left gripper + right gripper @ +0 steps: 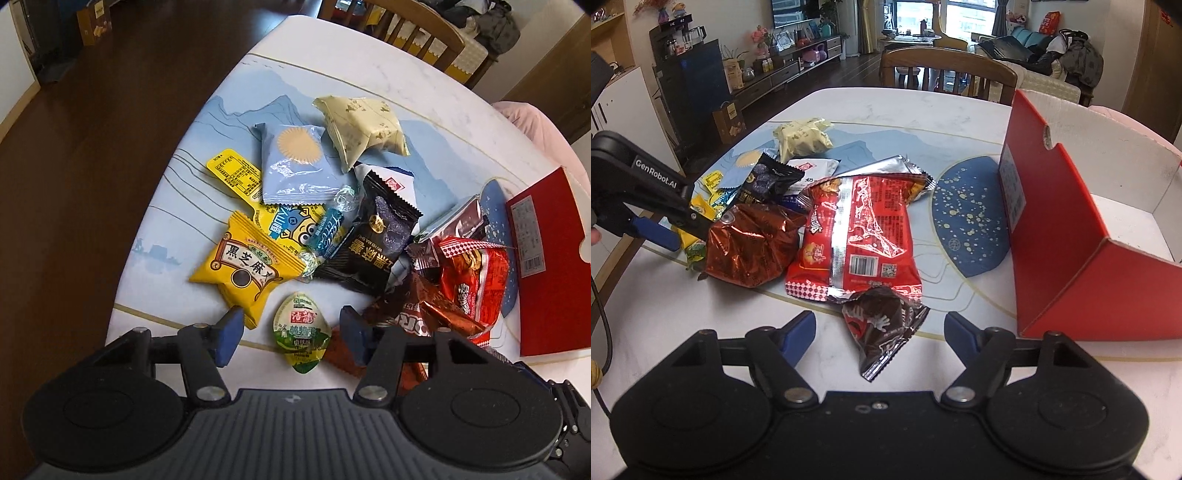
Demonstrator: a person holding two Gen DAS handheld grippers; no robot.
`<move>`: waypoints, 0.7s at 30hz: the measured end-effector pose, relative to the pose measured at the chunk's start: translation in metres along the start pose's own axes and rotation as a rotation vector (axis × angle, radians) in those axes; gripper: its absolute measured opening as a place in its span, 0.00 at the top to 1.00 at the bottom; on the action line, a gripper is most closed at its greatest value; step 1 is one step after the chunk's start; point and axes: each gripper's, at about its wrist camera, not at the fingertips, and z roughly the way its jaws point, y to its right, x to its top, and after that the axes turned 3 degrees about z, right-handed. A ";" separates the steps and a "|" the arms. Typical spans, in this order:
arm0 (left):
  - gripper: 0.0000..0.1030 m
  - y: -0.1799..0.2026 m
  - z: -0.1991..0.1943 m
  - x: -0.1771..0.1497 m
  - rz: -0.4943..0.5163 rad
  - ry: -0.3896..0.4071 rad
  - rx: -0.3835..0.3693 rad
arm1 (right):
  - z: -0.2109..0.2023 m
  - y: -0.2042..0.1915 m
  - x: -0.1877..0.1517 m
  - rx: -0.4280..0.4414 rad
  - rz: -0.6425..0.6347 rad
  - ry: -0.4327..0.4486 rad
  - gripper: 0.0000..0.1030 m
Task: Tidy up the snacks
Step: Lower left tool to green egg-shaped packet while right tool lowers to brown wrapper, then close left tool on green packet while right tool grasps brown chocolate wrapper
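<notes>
Tabletop [424, 99] snacks: both grippers' fingers spread wide, left [291, 332] seemingly straddling jelly cup [301, 332], right [879, 328] empty.

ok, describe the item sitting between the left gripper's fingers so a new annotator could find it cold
Start from the snack pile on the white table and come to its near edge, just in front of the left gripper. Between its open fingers lies the small jelly cup, beside the yellow sesame packet. It is the only rounded, teardrop-shaped piece, with a green-and-white lid; its neighbours are flat pillow packs.
</notes>
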 end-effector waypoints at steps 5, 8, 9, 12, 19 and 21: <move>0.49 0.002 0.001 0.001 0.002 -0.004 0.000 | 0.008 0.002 0.001 -0.008 0.015 -0.010 0.32; 0.56 0.001 0.005 0.000 -0.004 -0.020 0.001 | 0.010 0.002 0.001 0.004 0.017 -0.009 0.35; 0.58 0.000 0.006 0.000 -0.009 -0.023 0.001 | 0.010 0.002 0.002 0.003 0.014 -0.009 0.36; 0.62 0.001 0.006 -0.002 -0.003 -0.022 0.004 | 0.011 0.001 0.002 0.007 0.010 -0.008 0.41; 0.70 -0.002 0.005 -0.004 -0.006 -0.020 0.001 | 0.009 0.003 0.001 0.022 0.018 -0.007 0.57; 0.72 -0.003 0.005 -0.005 -0.005 -0.017 -0.001 | 0.009 0.004 0.001 0.027 0.020 -0.004 0.59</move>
